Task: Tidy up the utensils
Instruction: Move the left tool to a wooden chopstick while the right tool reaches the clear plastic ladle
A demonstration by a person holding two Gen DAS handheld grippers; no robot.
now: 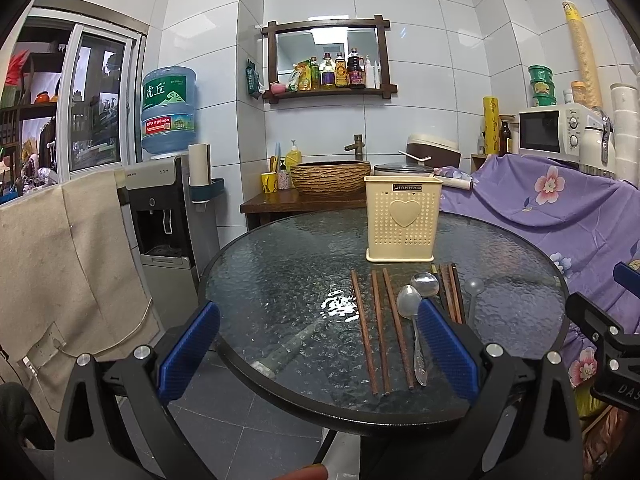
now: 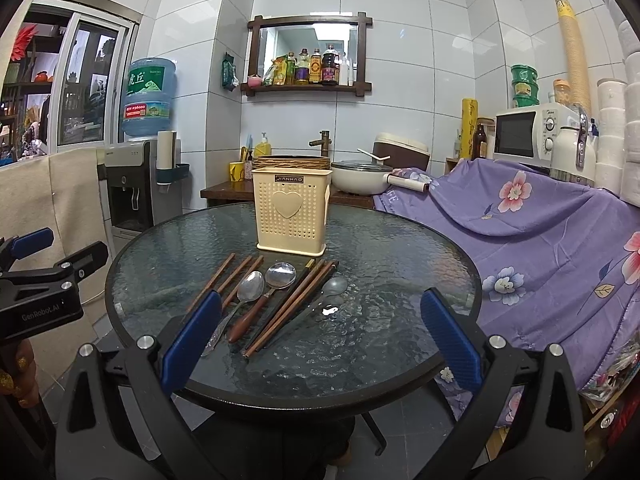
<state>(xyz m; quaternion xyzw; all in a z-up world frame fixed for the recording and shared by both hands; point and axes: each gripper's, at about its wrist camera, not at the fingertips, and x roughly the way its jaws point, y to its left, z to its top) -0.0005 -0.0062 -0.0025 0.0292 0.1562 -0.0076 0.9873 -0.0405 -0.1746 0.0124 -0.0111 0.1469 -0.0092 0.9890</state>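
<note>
Presently, both the left gripper (image 1: 320, 356) and right gripper (image 2: 322, 344) hover with jaws wide apart and empty, while chopsticks (image 2: 298, 300) and spoons (image 2: 250, 286) lie mid-frame on the glass tabletop (image 2: 360, 344) before the cream holder (image 2: 292, 210), its interior hidden.

Round glass table (image 2: 400, 248) bears cream utensil holder (image 2: 291, 209); chopsticks (image 2: 292, 304), spoons (image 2: 250, 286) before it.

Water dispenser (image 1: 160, 216) left; microwave (image 2: 528, 132), purple floral cloth (image 2: 540, 232) right; wall shelf (image 1: 328, 56).
</note>
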